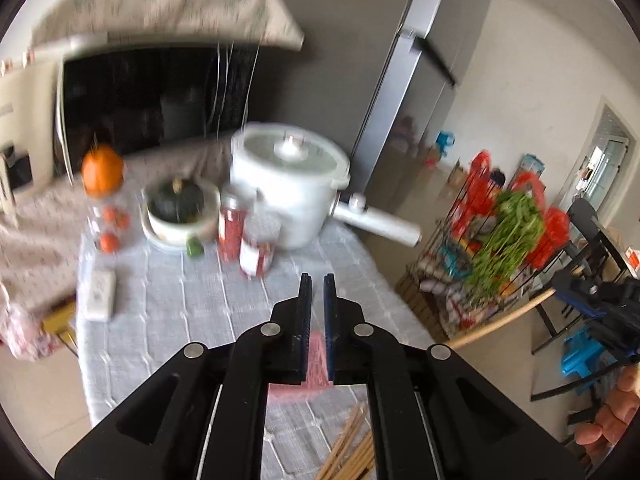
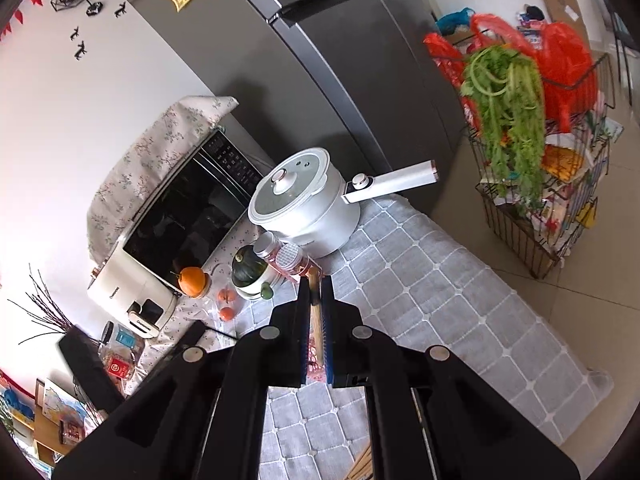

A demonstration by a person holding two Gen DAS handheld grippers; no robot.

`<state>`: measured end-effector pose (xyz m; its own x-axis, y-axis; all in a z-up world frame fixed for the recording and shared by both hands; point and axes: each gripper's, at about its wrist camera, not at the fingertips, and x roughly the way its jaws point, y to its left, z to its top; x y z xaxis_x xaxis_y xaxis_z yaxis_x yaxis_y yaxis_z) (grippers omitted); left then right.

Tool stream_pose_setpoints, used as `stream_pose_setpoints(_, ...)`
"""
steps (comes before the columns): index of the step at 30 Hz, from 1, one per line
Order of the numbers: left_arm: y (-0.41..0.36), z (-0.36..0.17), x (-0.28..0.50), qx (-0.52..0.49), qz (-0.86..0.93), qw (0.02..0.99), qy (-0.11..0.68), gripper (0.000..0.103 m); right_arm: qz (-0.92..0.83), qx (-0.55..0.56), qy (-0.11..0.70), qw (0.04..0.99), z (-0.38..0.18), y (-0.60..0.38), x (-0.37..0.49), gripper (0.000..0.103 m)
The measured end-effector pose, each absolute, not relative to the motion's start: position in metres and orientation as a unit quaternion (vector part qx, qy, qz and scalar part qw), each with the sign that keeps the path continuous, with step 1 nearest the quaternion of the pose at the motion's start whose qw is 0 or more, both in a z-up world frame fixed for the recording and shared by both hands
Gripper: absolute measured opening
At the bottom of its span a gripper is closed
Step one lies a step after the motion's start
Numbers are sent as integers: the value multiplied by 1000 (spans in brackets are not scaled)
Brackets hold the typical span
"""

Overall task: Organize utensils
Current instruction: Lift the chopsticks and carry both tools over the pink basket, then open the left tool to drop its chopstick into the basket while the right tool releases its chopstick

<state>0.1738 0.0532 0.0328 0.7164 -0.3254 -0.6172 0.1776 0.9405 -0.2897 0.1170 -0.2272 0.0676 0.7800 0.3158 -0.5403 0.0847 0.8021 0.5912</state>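
Right gripper (image 2: 316,304) is clamping a wooden stick (image 2: 317,320), probably a chopstick, jaws pinched on it above the grey checked tablecloth (image 2: 440,300). Left gripper (image 1: 318,296) is hovering with jaws nearly together, nothing between them. Loose chopsticks (image 1: 352,448) are lying on the cloth beside a pink basket (image 1: 316,356).

Each gripper (image 1: 317,280) (image 2: 316,280) is matte black with round silver rivets, blue-ribbed pads (image 1: 329,320) and angular linkage arms.
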Motion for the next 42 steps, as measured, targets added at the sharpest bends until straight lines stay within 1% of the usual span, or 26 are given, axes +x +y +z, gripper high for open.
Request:
stream_pose_setpoints(1, 57, 25, 176, -117, -134, 915, 362, 16, 65, 307, 329, 891, 65, -225, 121, 6)
stream_pose_setpoints(4, 69, 20, 166, -133, -126, 916, 357, 16, 67, 300, 339, 889, 60, -217, 133, 6)
stream_pose_setpoints(7, 89, 22, 146, -164, -118, 917, 345, 21, 68, 290, 346, 890, 57, -209, 143, 6)
stream_pose_setpoints(11, 110, 15, 126, -202, -110, 912, 340, 23, 68, 285, 354, 888, 54, -200, 152, 6)
stream_pose_setpoints(14, 111, 15, 125, -199, -112, 909, 349, 23, 65, 276, 362, 888, 50, -191, 160, 6)
stream_pose_setpoints(18, 110, 13, 126, -199, -112, 908, 352, 27, 61, 269, 374, 886, 42, -182, 172, 6)
stream_pose_setpoints(20, 109, 9, 127, -198, -113, 905, 358, 30, 62, 264, 380, 884, 37, -176, 179, 6)
stream_pose_setpoints(23, 106, 5, 128, -192, -113, 903, 368, 35, 59, 270, 390, 879, 27, -172, 183, 13)
stream_pose_setpoints(24, 104, 4, 127, -190, -115, 903, 369, 37, 59, 273, 390, 878, 24, -172, 183, 22)
stream_pose_setpoints(25, 103, 4, 127, -188, -115, 903, 369, 42, 54, 272, 387, 879, 20, -172, 180, 38)
stream_pose_setpoints(26, 103, 4, 126, -188, -114, 903, 368, 46, 48, 271, 385, 881, 19, -172, 177, 45)
stream_pose_setpoints(27, 102, 4, 125, -188, -113, 904, 367, 48, 39, 269, 381, 884, 16, -173, 173, 51)
stream_pose_setpoints(29, 101, 4, 123, -184, -114, 905, 366, 48, 31, 263, 378, 887, 12, -176, 167, 52)
stream_pose_setpoints(31, 98, 4, 122, -181, -115, 905, 366, 50, 11, 255, 373, 892, 6, -179, 157, 61)
stream_pose_setpoints(32, 96, 4, 122, -179, -115, 906, 366, 52, 3, 251, 370, 894, 3, -181, 152, 62)
stream_pose_setpoints(36, 88, 2, 118, -165, -114, 909, 365, 60, -10, 237, 371, 898, -9, -185, 139, 68)
stream_pose_setpoints(41, 74, -4, 115, -145, -110, 911, 369, 75, -28, 219, 364, 905, -23, -187, 119, 75)
stream_pose_setpoints(42, 71, -6, 115, -139, -110, 911, 372, 76, -31, 213, 363, 907, -26, -186, 115, 77)
